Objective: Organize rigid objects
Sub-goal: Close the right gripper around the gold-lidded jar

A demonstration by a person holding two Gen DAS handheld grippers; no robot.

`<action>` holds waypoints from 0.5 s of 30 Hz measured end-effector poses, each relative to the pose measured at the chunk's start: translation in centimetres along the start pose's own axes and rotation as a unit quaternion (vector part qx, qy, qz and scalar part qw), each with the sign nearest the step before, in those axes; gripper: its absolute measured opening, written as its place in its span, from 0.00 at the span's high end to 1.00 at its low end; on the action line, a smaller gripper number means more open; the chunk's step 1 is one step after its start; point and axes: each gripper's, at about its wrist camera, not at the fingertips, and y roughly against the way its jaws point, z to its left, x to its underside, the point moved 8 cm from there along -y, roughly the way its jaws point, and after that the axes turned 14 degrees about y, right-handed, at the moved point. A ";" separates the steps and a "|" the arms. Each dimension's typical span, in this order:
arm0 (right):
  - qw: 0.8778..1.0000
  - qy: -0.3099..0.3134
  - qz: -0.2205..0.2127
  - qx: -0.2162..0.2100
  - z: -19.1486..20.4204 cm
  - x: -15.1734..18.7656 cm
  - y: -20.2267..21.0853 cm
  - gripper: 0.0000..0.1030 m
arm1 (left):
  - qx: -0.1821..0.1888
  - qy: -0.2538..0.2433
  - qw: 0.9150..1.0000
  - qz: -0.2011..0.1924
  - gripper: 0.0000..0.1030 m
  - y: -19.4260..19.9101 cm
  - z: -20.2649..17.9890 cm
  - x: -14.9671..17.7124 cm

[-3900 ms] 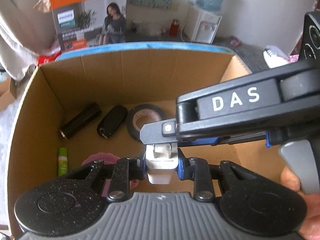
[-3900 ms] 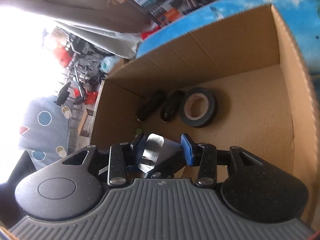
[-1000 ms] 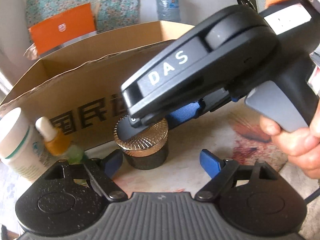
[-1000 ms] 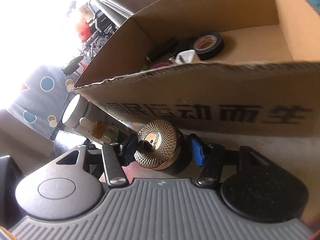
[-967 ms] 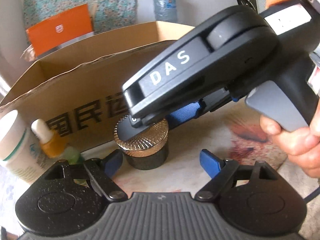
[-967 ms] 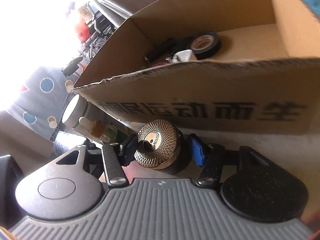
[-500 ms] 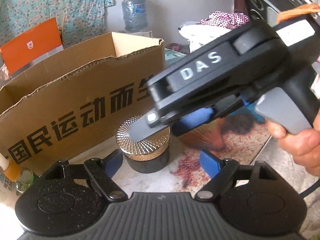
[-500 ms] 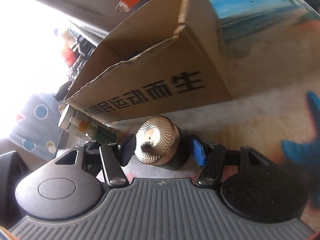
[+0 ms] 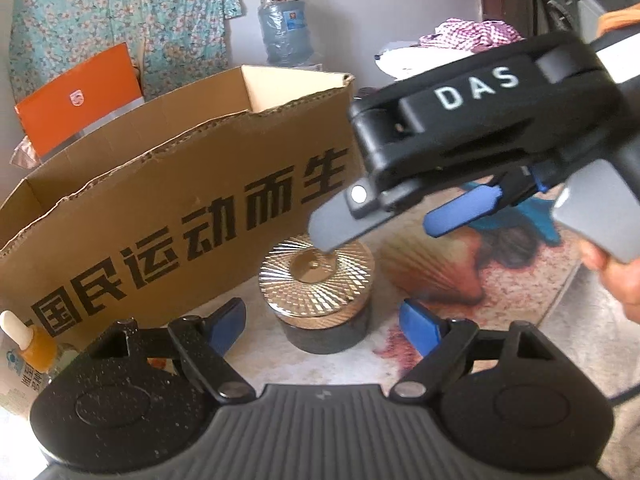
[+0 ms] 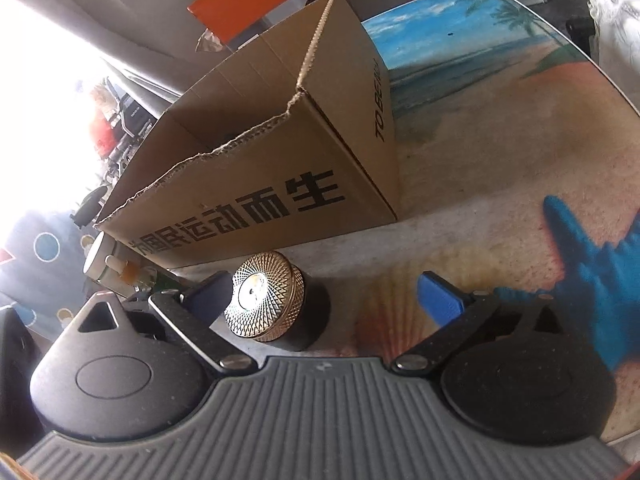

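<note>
A black jar with a ribbed gold lid (image 9: 318, 280) stands on the table in front of the cardboard box (image 9: 168, 200). My left gripper (image 9: 322, 324) is open, its blue pads on either side of the jar without touching it. My right gripper (image 10: 324, 300) is open too, tilted over the jar (image 10: 264, 300), which sits close to its left pad. The right gripper's black body (image 9: 472, 140) hangs above the jar in the left wrist view.
A white bottle and an orange dropper bottle (image 9: 30, 344) stand at the box's left end, also in the right wrist view (image 10: 120, 268). The table top (image 10: 500, 128) carries a beach print. An orange carton (image 9: 76, 104) stands behind the box.
My right gripper has opened wide and let go of the gold-lidded jar, then drawn back to the right. The jar stays standing on the table. My left gripper has shifted slightly.
</note>
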 end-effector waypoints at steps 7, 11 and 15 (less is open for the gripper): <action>1.000 0.003 0.014 -0.009 1.3 0.1 -1.5 0.07 | 0.014 0.030 0.999 0.006 0.33 -1.5 1.0 -1.0; 1.000 -0.005 0.018 -0.013 1.6 0.0 -1.8 0.22 | 0.024 0.038 0.999 0.007 0.44 -1.1 1.0 -0.9; 1.000 -0.011 0.021 -0.019 1.7 0.1 -1.7 0.36 | 0.029 0.050 0.998 0.011 0.44 -1.1 1.4 -0.9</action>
